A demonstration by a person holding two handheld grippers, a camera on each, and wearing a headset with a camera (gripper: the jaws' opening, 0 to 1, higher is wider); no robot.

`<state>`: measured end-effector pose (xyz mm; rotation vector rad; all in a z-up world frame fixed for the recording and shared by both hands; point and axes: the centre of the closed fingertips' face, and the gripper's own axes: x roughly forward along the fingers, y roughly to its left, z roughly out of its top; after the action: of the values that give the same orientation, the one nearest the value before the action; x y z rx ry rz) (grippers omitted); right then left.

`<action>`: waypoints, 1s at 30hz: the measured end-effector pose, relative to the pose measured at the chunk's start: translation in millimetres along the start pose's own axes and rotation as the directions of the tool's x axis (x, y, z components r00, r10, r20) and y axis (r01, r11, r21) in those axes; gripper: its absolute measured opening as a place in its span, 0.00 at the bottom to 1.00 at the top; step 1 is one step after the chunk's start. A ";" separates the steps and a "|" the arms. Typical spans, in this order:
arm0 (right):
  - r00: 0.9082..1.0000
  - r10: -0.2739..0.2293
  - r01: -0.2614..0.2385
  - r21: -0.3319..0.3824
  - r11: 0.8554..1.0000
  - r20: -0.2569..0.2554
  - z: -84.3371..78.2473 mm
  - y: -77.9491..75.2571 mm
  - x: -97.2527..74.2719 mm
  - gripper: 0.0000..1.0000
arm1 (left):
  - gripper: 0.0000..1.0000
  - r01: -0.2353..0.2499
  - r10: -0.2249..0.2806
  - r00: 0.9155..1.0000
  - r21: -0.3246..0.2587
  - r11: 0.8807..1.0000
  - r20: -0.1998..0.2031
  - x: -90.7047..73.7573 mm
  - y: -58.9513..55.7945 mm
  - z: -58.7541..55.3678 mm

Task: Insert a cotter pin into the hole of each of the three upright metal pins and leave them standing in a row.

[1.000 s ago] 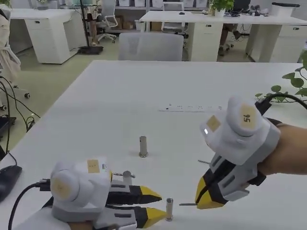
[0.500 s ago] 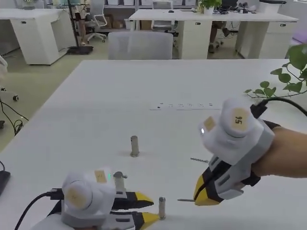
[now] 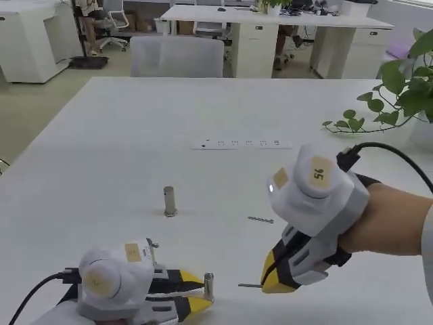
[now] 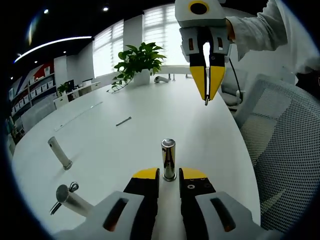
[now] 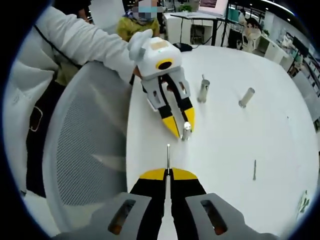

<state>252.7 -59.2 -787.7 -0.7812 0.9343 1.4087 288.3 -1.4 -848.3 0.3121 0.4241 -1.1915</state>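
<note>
My left gripper (image 3: 199,292) is shut on the base of an upright metal pin (image 3: 209,284) near the table's front edge; the same pin (image 4: 168,159) stands between its yellow jaws. My right gripper (image 3: 269,286) is shut on a thin cotter pin (image 3: 249,286), held level and pointing left at that pin, a short gap away. In the right gripper view the cotter pin (image 5: 168,159) points at the left gripper (image 5: 182,127). A second metal pin (image 3: 150,248) with a cotter pin through it stands behind the left gripper. A bare third pin (image 3: 169,202) stands farther back.
A loose cotter pin (image 3: 260,219) lies on the white table (image 3: 203,108) between the grippers and a flush power strip (image 3: 241,143). A potted plant (image 3: 399,88) is at the right edge. A grey chair (image 3: 177,56) stands beyond the far edge.
The head camera has swung, shifting the whole picture left. Both grippers keep nearly the same stance; the gap between cotter pin tip and held pin looks slightly wider.
</note>
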 end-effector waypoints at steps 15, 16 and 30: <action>0.998 -0.065 0.063 0.114 0.992 0.015 6.9 -14.1 20.1 0.03 | 0.07 0.029 -0.030 0.999 0.021 0.999 0.012 5.0 1.4 -2.7; 0.998 -0.067 0.065 0.113 0.991 0.014 6.8 -14.5 21.2 0.03 | 0.07 0.031 -0.031 0.999 0.020 0.999 0.013 5.1 1.6 -2.7; 0.998 -0.066 0.065 0.123 0.990 0.003 4.9 -16.5 25.4 0.03 | 0.08 0.038 -0.039 0.999 0.036 0.999 0.027 9.0 0.2 0.5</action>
<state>268.0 -43.9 -809.4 -0.7077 0.9724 1.2837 291.3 -9.0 -852.2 0.3191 0.3866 -1.2404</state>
